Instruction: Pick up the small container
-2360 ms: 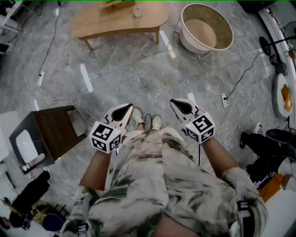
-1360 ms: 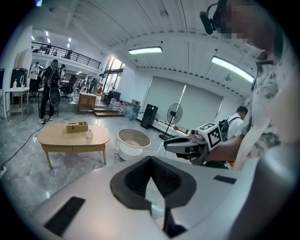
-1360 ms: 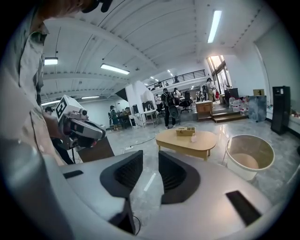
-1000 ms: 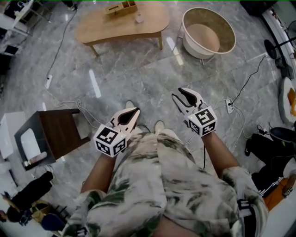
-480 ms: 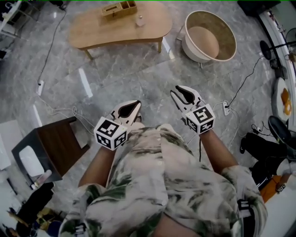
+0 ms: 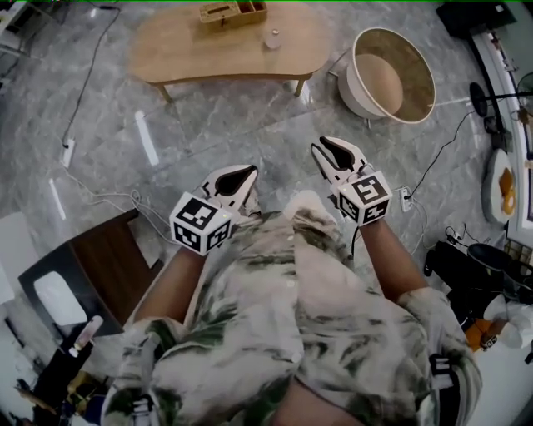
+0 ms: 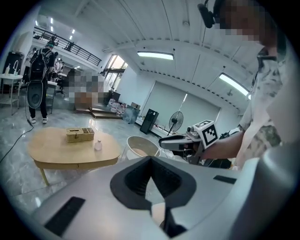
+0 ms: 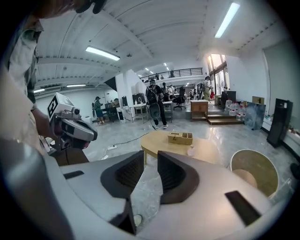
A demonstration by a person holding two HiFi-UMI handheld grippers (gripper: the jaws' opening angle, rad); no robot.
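Wooden desk [image 6: 200,54] carries the small container [image 6: 272,38], just beside the box [image 6: 232,12] — far from either hand. Now the left tool [image 6: 243,172] is closed, empty; the right tool [image 6: 326,147] is closing on nothing — best reopen it before reaching.

The floor [image 6: 225,125] is grey marble with pale veins; the counter [image 6: 191,50] is light wood. The shirt [image 6: 300,316] is mottled cream and olive, the round tub [image 6: 360,98] cream outside, tan inside.

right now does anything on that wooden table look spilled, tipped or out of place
Nothing stands out. The small container stands upright on the wooden table, apart from the wooden box, and nothing looks spilled around it.
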